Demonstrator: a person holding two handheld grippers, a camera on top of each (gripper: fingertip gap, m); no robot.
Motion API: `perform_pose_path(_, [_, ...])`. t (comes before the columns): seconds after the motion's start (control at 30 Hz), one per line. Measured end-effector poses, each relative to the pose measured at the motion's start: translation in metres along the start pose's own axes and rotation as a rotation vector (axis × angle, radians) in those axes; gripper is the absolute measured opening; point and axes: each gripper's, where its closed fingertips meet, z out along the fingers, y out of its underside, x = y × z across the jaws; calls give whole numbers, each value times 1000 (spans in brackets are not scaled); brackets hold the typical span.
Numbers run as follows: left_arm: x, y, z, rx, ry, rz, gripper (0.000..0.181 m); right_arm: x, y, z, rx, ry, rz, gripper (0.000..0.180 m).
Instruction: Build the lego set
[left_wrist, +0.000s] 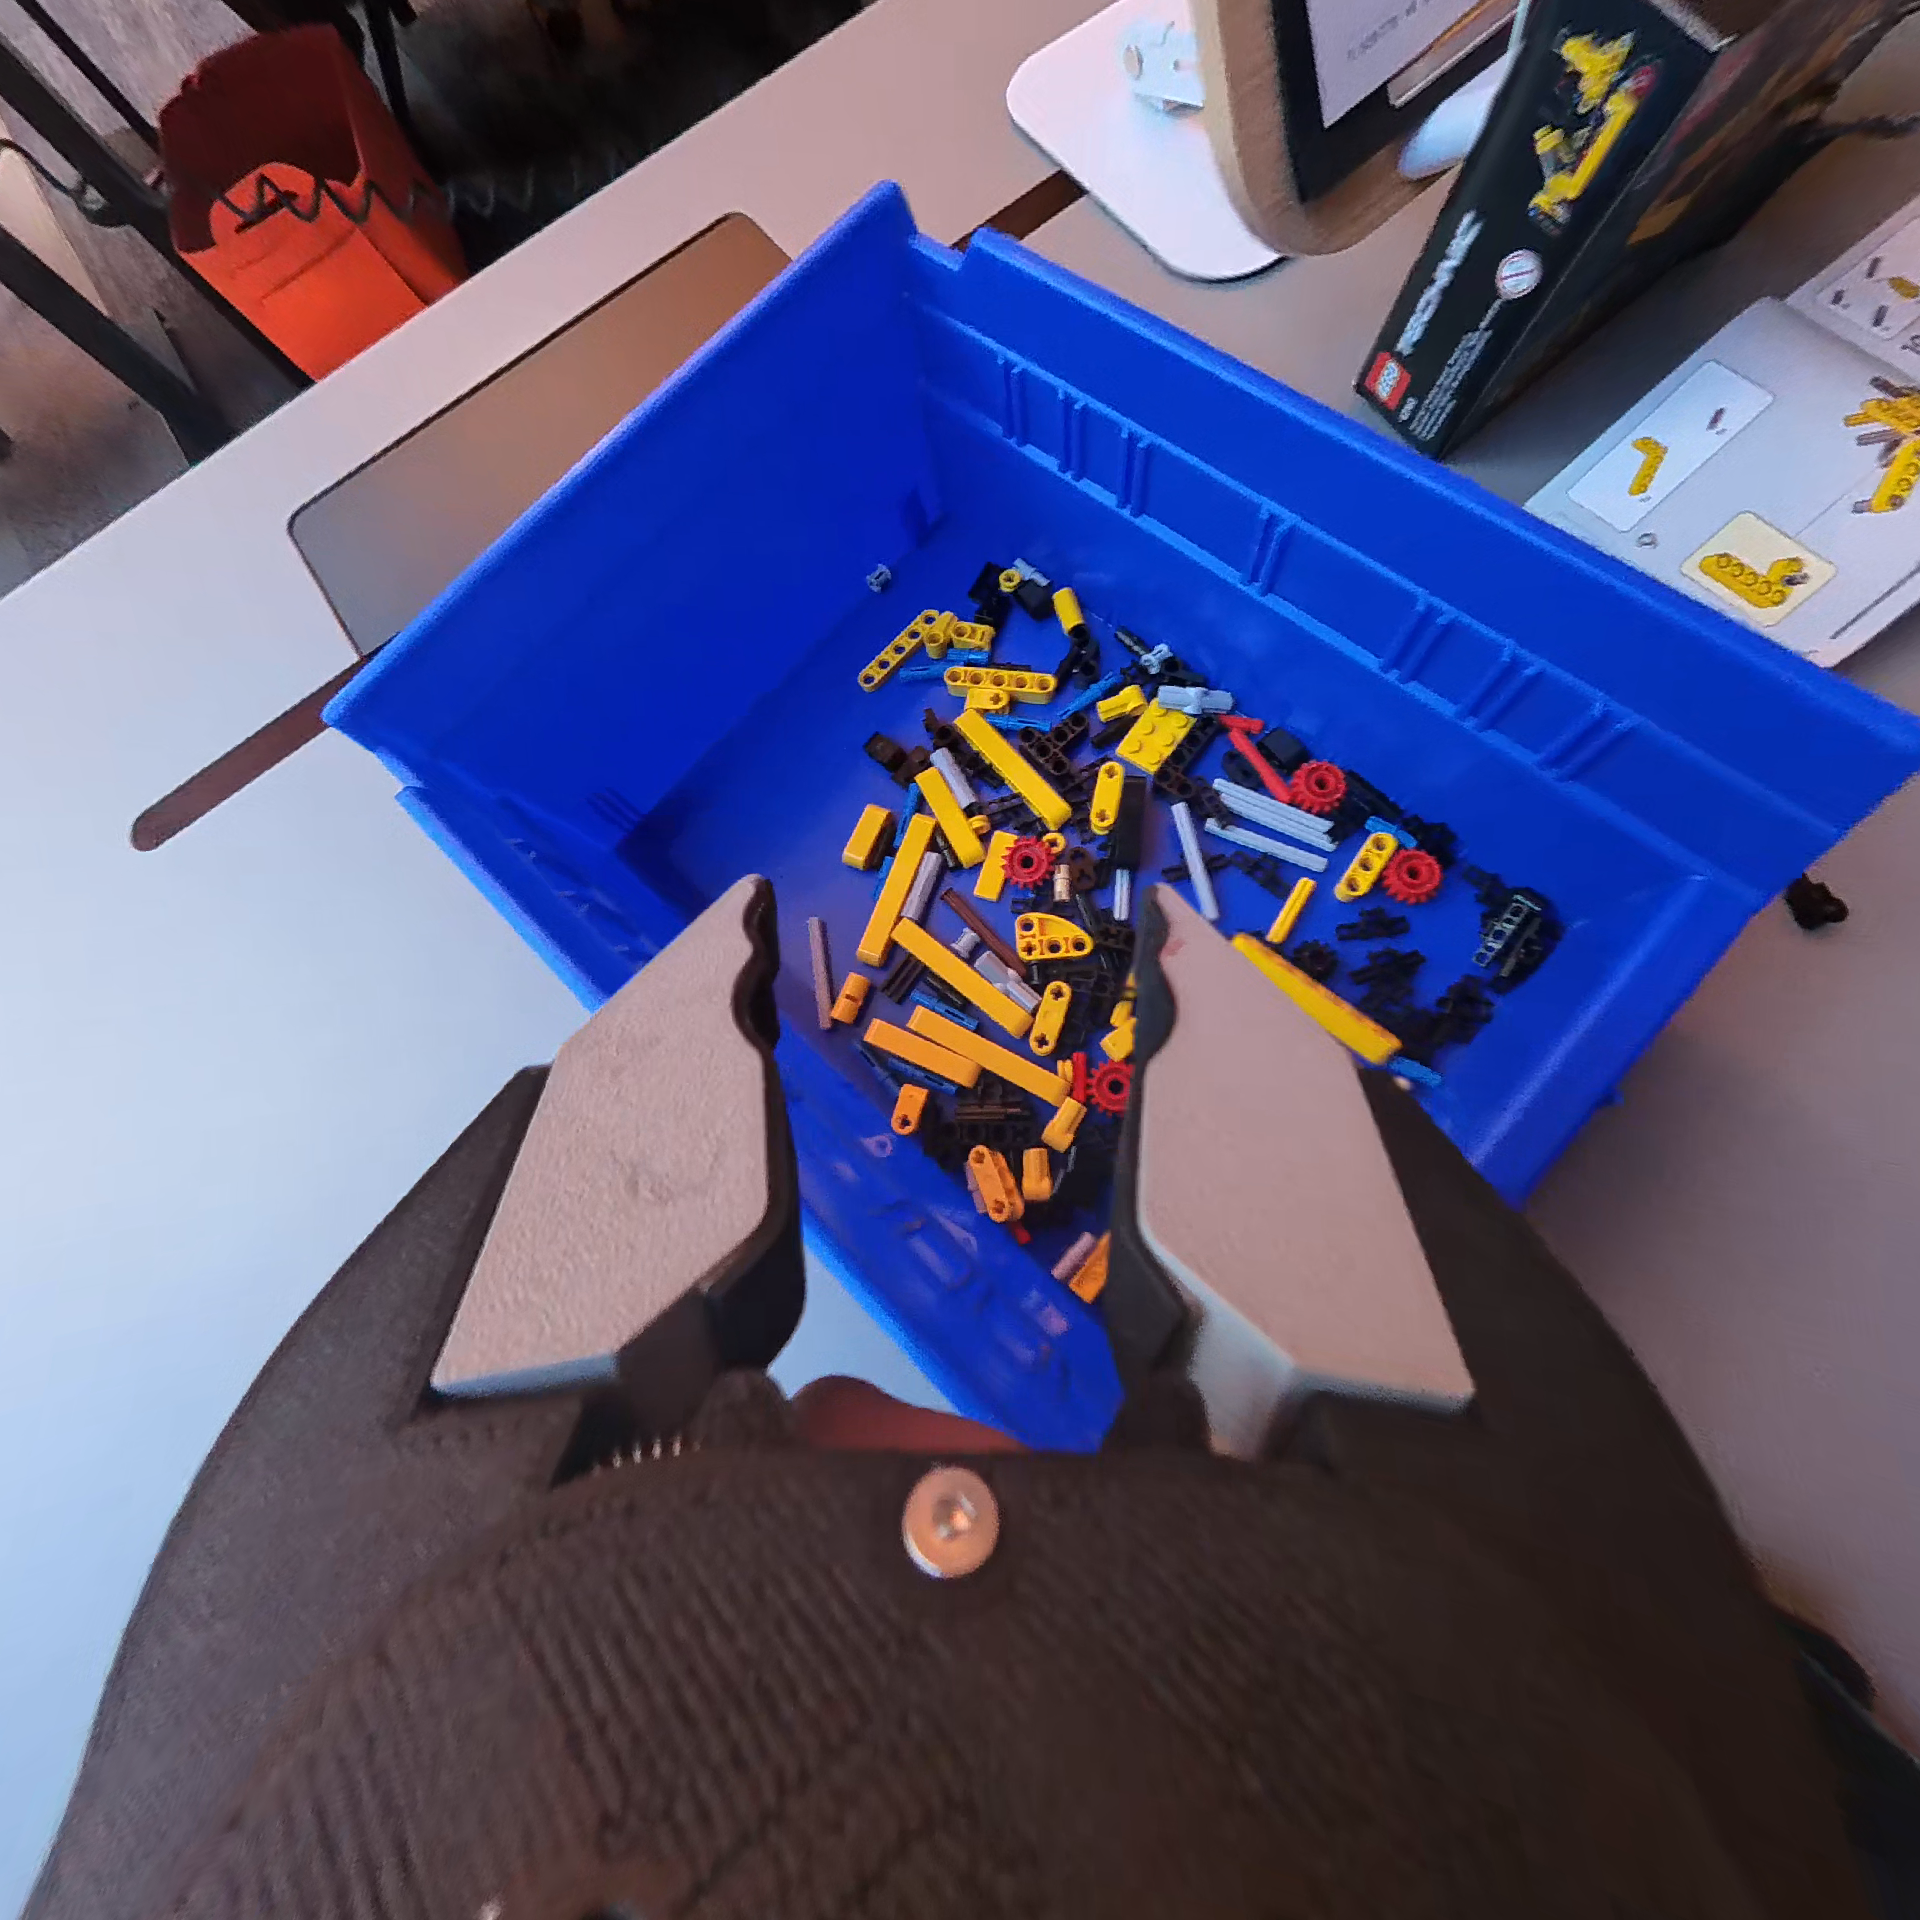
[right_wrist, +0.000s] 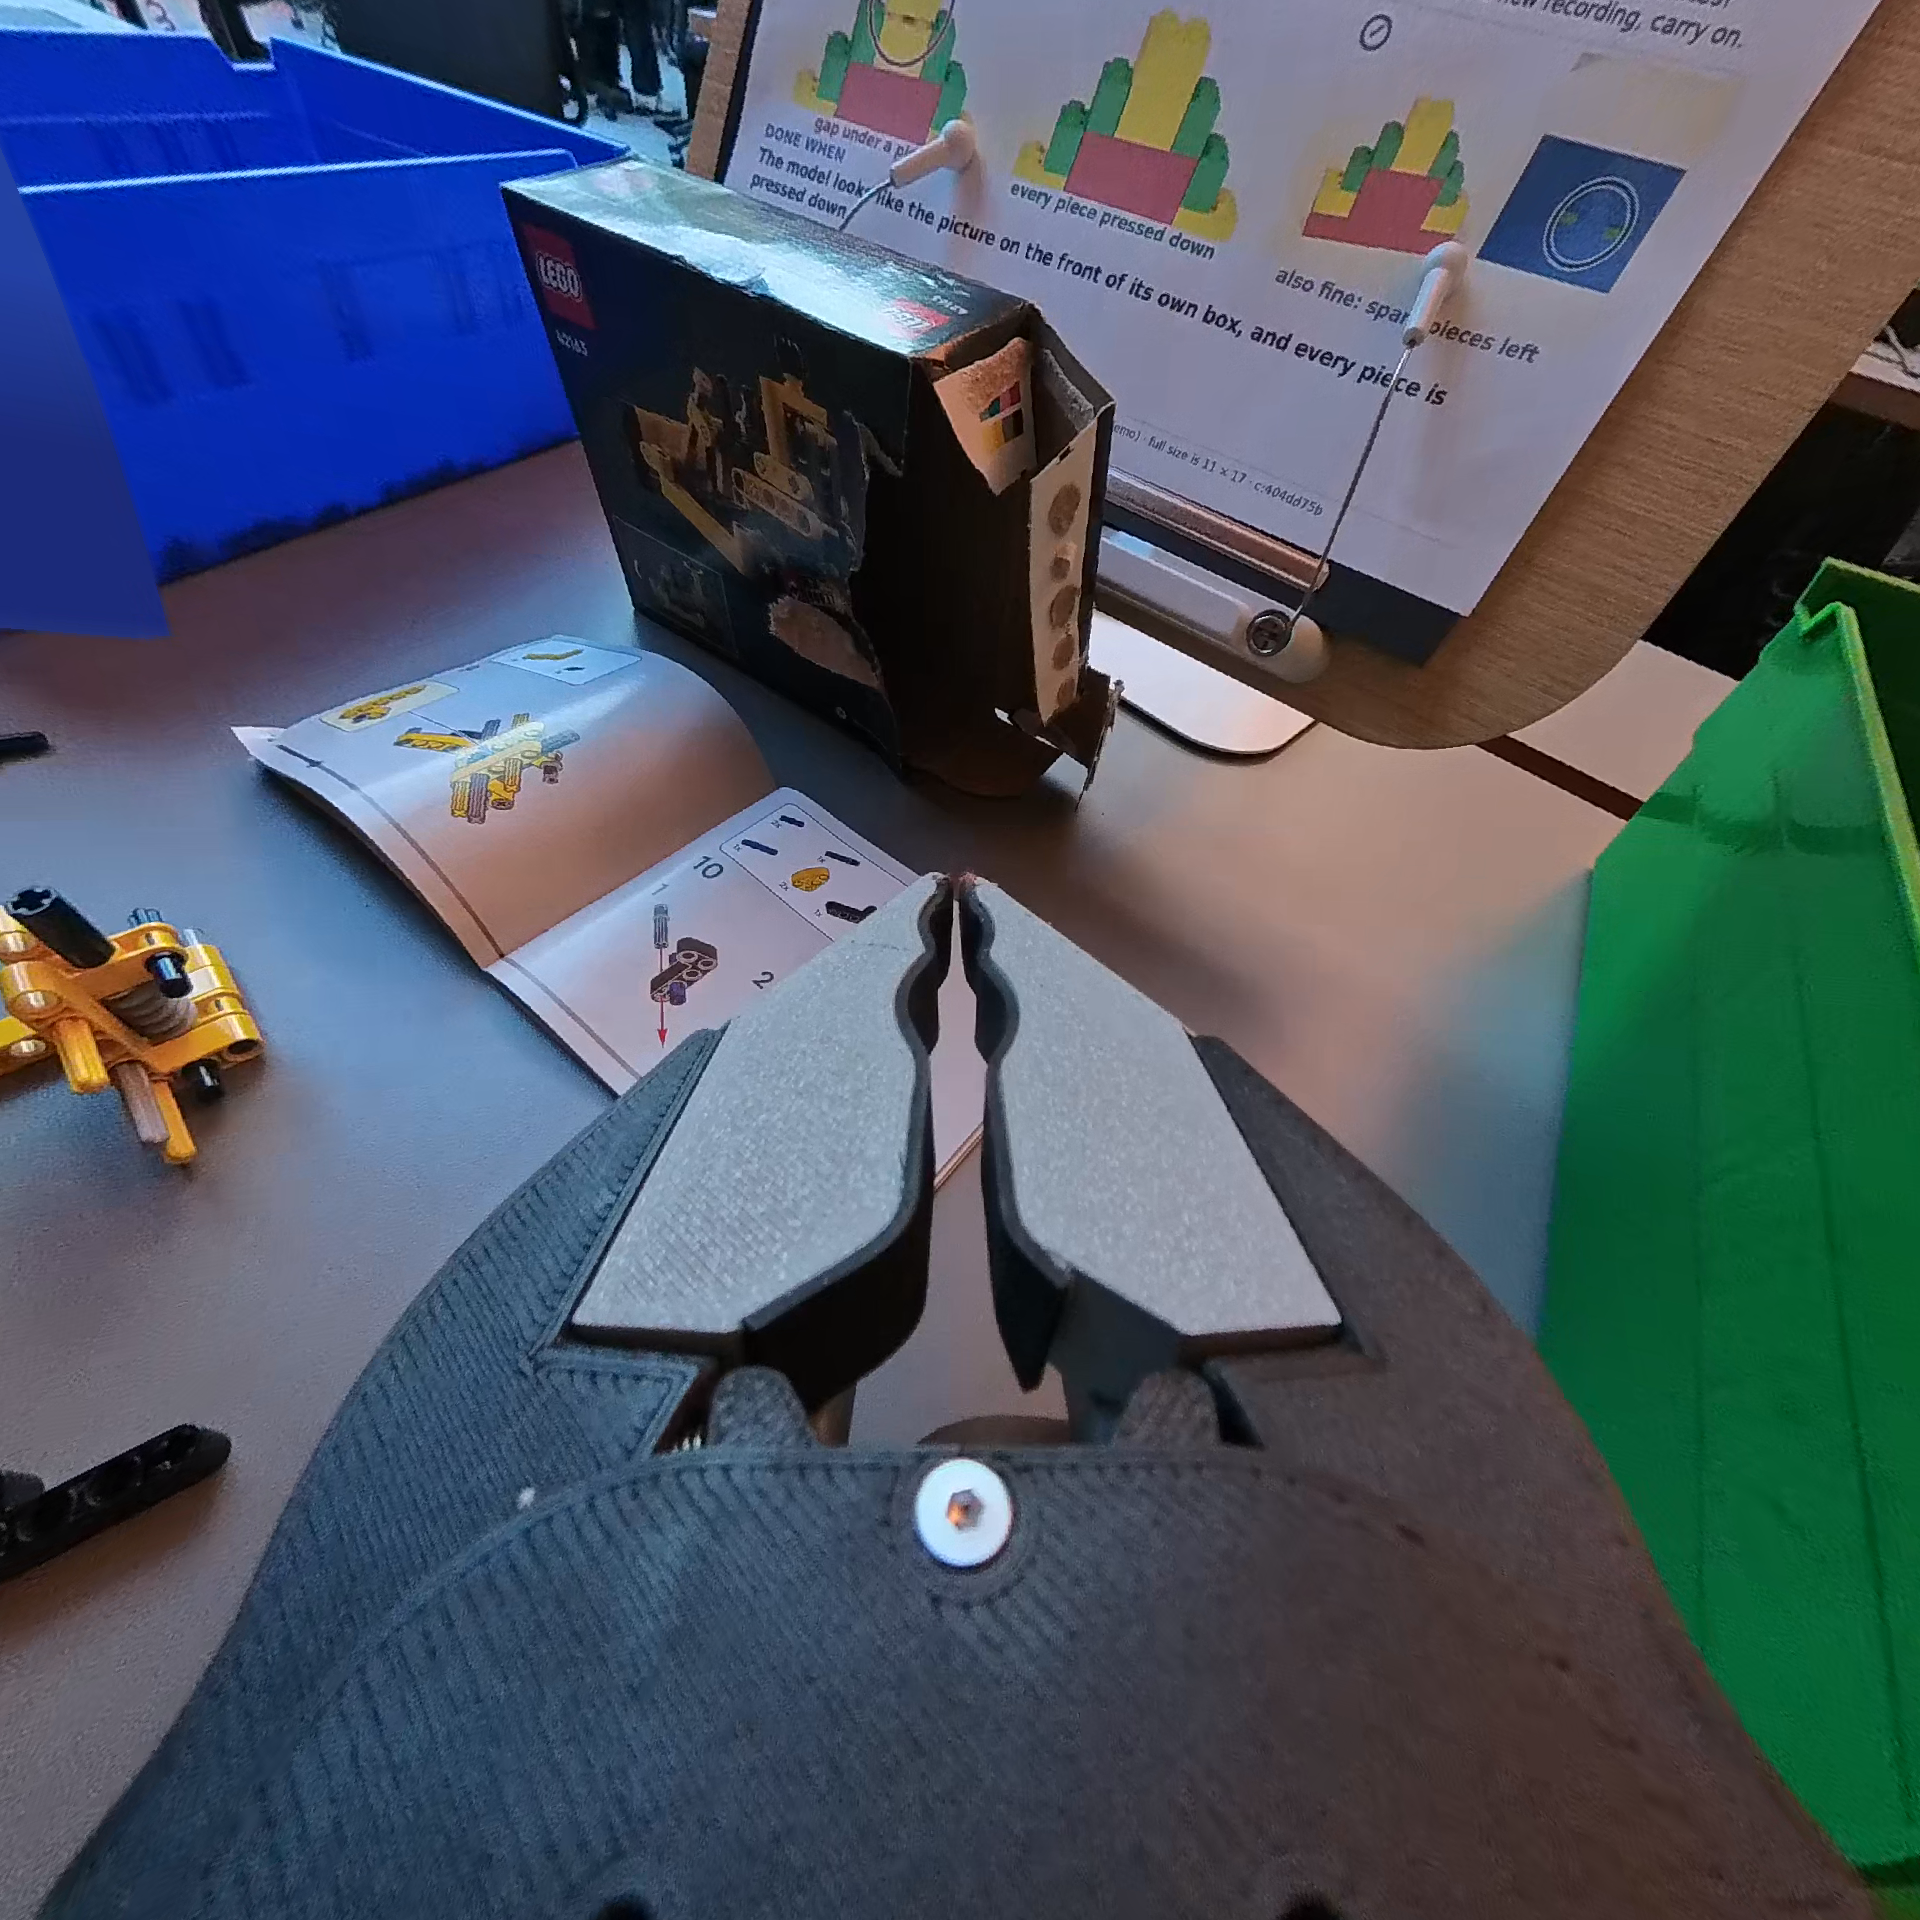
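Observation:
In the left wrist view a blue bin (left_wrist: 727, 499) holds several loose yellow, black, grey and red lego pieces (left_wrist: 1039, 883). My left gripper (left_wrist: 956, 894) is open and empty, hovering over the bin's near end above the pieces. In the right wrist view my right gripper (right_wrist: 956, 883) is shut with nothing between its tips, above the open instruction booklet (right_wrist: 582, 821). A partly built yellow lego assembly (right_wrist: 125, 1008) lies on the table at the left. A black beam (right_wrist: 114, 1486) lies at the lower left.
The black lego box (right_wrist: 790, 457) stands behind the booklet and shows in the left wrist view (left_wrist: 1538, 239). A board with a printed sheet (right_wrist: 1299, 208) stands at the back. A green bin (right_wrist: 1766, 1143) is at the right. The blue bin (right_wrist: 270, 343) is at the left. The left gripper's tips are roughly 45 cm from the right gripper's. To reach the black beam (right_wrist: 114, 1486) in a straight line is about 15 cm for my right fingers, about 45 cm for my left.

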Motion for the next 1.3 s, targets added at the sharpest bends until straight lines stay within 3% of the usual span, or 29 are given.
perform_pose_path(1.3, [-7, 11, 8, -17, -10, 7, 66, 0, 1, 1, -10, 6, -5, 0])
